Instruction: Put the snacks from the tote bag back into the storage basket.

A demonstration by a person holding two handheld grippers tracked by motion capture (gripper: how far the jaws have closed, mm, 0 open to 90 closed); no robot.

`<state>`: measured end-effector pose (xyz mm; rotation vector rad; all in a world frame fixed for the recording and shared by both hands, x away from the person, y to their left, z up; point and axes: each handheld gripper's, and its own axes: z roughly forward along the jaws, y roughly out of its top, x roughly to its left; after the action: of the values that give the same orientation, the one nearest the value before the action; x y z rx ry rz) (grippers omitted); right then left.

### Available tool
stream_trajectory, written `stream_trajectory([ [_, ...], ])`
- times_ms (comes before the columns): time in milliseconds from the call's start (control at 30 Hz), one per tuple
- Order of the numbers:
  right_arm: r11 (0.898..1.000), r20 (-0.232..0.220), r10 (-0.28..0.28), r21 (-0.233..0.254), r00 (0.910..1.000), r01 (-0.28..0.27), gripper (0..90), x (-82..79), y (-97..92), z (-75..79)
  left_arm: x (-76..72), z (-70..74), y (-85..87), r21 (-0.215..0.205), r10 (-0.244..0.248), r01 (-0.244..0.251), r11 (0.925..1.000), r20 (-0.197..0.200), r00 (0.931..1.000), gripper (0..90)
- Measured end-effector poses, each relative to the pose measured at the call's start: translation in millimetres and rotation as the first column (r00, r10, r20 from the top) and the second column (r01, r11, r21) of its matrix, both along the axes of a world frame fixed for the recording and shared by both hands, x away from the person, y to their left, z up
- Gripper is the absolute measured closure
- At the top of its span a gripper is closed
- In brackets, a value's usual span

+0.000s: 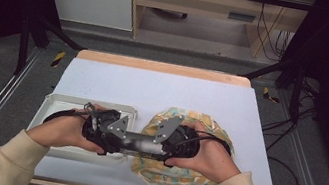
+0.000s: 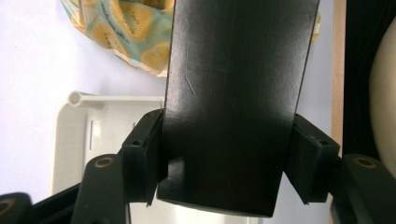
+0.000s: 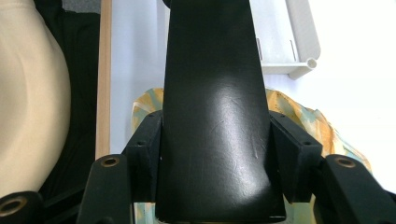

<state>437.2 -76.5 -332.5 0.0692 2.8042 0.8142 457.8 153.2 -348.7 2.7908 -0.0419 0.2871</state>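
Between both sets of fingers, a black bar (image 1: 136,143) is hanging level over the table (image 1: 163,87); right gripper (image 3: 212,154) and left gripper (image 2: 229,154) are clamping its opposite ends. Lifting looks done; setting it in the white tray (image 1: 64,106) or by the patterned cloth (image 1: 207,125) is pending.

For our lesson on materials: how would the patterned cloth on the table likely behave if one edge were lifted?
The patterned cloth lies crumpled in soft folds, so it would probably droop rather than hold shape. It looks thin, so likely light. Bunched on the smooth table, it may slide when pushed.
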Motion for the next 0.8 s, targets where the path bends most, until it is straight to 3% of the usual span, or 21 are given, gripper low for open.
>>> stream_trajectory([
  [267, 1.000, -0.003, 0.013, -0.016, 0.9999, -0.013, 42.9, 1.4, -0.1, -2.3, -0.3, -2.8, -4.5, 0.033, -0.002, 0.002, 0.9995, -0.007, 1.0000, 40.8],
  [333, 0.999, 0.011, 0.024, -0.022, 0.9997, -0.023, 42.8, 2.4, -0.7, -3.7, -0.3, -2.5, -6.0, 0.041, 0.005, -0.005, 0.9992, 0.001, 1.0000, 41.5],
  [600, 1.000, -0.010, 0.024, -0.004, 0.9997, -0.024, 40.4, 13.8, -7.3, -9.7, 0.0, -2.1, -9.4, 0.044, 0.008, -0.010, 0.9990, 0.037, 0.9993, 43.2],
  [633, 1.000, -0.004, 0.007, 0.008, 1.0000, -0.007, 34.3, 16.4, -9.0, -10.8, 0.3, -2.2, -9.3, 0.048, 0.010, -0.012, 0.9988, 0.044, 0.9990, 43.4],
  [767, 0.998, 0.013, -0.031, 0.047, 0.9994, 0.030, 25.2, 18.2, -14.2, -9.2, 3.4, -3.2, -6.6, 0.057, 0.016, -0.018, 0.9982, 0.040, 0.9991, 43.5],
  [800, 0.996, 0.028, -0.055, 0.067, 0.9981, 0.053, 17.8, 17.5, -17.8, -8.2, 3.7, -3.2, -5.9, 0.056, 0.021, -0.023, 0.9982, 0.038, 0.9991, 43.5],
])
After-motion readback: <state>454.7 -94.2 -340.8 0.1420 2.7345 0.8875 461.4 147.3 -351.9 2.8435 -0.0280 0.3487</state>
